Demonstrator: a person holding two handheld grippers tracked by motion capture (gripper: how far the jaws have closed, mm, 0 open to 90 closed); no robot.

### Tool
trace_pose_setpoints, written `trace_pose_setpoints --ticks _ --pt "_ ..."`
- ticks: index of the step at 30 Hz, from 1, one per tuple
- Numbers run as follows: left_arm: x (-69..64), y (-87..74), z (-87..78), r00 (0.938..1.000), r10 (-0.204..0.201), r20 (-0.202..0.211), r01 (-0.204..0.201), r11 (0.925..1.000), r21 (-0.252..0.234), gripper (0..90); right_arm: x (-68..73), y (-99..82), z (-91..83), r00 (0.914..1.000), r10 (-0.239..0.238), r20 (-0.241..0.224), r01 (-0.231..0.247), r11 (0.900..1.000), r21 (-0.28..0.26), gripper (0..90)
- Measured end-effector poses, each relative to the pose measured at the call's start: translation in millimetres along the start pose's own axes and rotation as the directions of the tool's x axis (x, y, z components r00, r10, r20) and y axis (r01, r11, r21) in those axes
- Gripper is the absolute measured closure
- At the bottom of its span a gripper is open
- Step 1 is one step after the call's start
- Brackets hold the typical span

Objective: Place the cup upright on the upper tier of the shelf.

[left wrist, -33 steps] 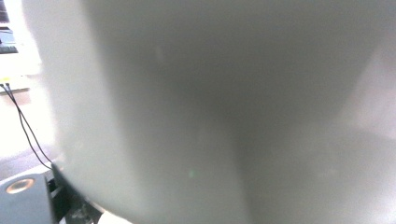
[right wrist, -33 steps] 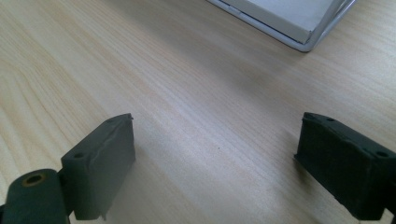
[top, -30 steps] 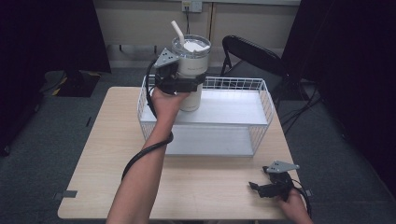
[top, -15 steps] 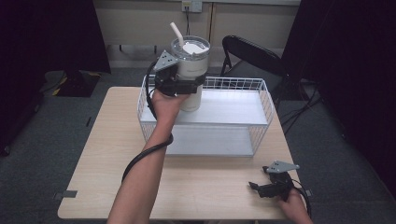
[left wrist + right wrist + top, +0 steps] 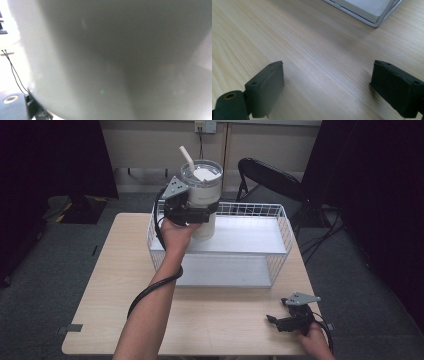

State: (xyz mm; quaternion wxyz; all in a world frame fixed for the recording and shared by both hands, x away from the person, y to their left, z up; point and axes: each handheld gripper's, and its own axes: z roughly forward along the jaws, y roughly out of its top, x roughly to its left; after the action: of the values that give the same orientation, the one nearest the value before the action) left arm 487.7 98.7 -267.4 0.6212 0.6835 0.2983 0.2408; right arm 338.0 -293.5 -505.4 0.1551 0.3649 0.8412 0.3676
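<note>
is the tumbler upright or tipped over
Upright: the tumbler has its lid and straw on top, held by the left tool over the wire basket.

Bare table (image 5: pixel 220 320) is left between the right gripper (image 5: pixel 274 320) and the wire basket (image 5: pixel 285 227) ahead; the basket's left end is blocked by the tumbler (image 5: pixel 204 195).

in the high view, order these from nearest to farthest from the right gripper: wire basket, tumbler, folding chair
From the right gripper at the table's near right corner:
1. Wire basket, just beyond it, mid-table.
2. Tumbler, held by the left gripper over the basket's far left corner.
3. Folding chair, behind the table's far edge.
</note>
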Motion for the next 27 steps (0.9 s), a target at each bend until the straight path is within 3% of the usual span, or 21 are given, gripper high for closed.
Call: trace_pose_setpoints --ticks 14,16,23,24,27 --pt "0.7 -1.8 0.0 0.9999 0.007 -0.01 -0.006 0.9998 0.017 7.4 0.0 0.0 0.0 1.0 0.0 0.0 0.0 1.0 0.0 10.6" --pt "2.6 -4.7 -0.1 0.9999 -0.012 -0.002 0.012 0.9998 0.018 6.6 0.0 0.0 0.0 1.0 0.0 0.0 0.0 1.0 0.0 10.6" --pt "3.5 -13.4 -4.7 0.9998 -0.02 0.0 0.02 0.9994 0.027 6.0 0.0 0.0 0.0 1.0 0.0 0.0 0.0 1.0 0.0 10.6" --pt "4.3 -15.8 -6.2 0.9993 -0.038 0.006 0.038 0.9989 0.029 6.1 0.0 0.0 0.0 1.0 0.0 0.0 0.0 1.0 0.0 10.6" --pt "3.3 -17.7 -7.0 0.9995 -0.03 -0.001 0.03 0.9989 0.035 6.2 -0.1 0.0 0.0 1.0 0.0 0.0 0.0 1.0 0.0 10.6"
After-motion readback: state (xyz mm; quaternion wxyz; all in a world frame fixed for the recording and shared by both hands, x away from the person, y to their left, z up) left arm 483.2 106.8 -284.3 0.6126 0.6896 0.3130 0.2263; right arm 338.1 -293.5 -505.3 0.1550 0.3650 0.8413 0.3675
